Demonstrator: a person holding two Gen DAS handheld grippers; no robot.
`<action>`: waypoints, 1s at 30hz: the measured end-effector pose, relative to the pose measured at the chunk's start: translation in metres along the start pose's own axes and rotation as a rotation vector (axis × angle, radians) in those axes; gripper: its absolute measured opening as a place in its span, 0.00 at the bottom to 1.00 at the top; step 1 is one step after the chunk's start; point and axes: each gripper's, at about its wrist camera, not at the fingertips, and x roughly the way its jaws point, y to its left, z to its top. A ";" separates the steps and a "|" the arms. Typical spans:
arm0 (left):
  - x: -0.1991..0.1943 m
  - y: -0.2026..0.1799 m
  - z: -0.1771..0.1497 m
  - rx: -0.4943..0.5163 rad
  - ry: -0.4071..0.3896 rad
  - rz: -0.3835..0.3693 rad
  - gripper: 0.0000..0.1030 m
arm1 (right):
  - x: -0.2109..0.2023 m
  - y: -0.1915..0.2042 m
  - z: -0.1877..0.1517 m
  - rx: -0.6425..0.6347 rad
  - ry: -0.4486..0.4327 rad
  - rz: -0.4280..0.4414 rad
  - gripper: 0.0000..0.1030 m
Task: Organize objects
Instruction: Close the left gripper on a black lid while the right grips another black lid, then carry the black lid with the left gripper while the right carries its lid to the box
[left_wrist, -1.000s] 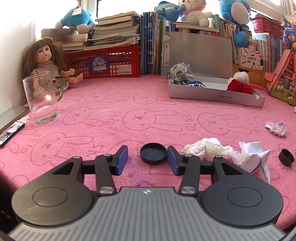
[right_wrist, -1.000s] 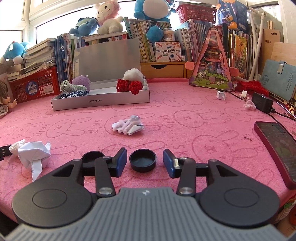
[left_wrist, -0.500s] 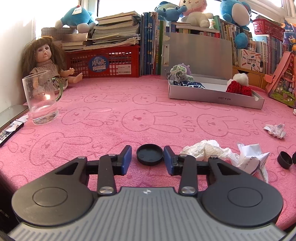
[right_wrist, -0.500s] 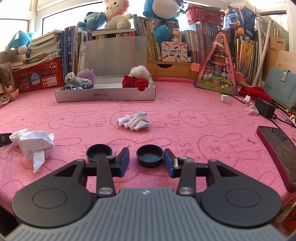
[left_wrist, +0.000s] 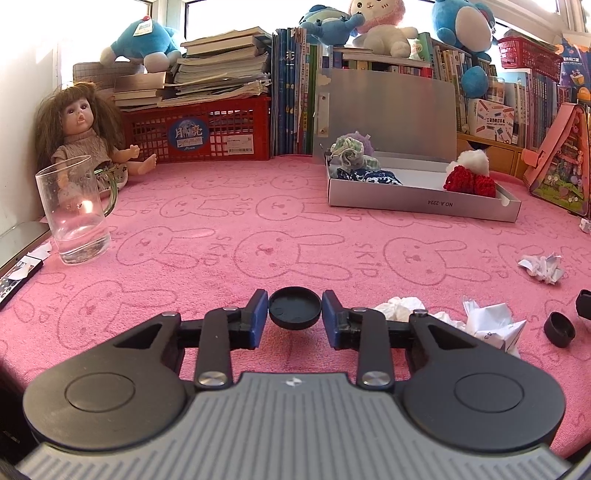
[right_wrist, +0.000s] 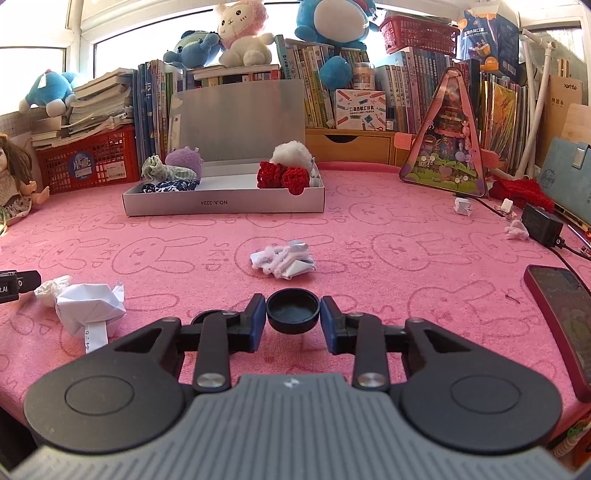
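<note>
left gripper: pinching round black plastic cap at 12 o'clock on pink cloth | right gripper: pinching second black cap | handling: light, stiff, slippery; rim-edge hold seems right

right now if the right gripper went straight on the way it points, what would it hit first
The right gripper, shut on a black cap, points slightly down across the pink cloth. Straight ahead, the crumpled paper looks first in line, though depth is hard to judge; the grey box lies beyond.
</note>
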 end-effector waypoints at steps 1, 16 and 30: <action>0.001 0.000 0.003 -0.002 0.006 -0.004 0.36 | 0.001 0.000 0.001 0.004 0.002 0.001 0.36; 0.010 -0.022 0.030 0.018 0.010 -0.059 0.36 | 0.015 -0.008 0.024 0.042 0.017 0.018 0.36; 0.031 -0.033 0.071 0.002 -0.006 -0.140 0.36 | 0.038 -0.021 0.068 0.061 -0.001 0.061 0.36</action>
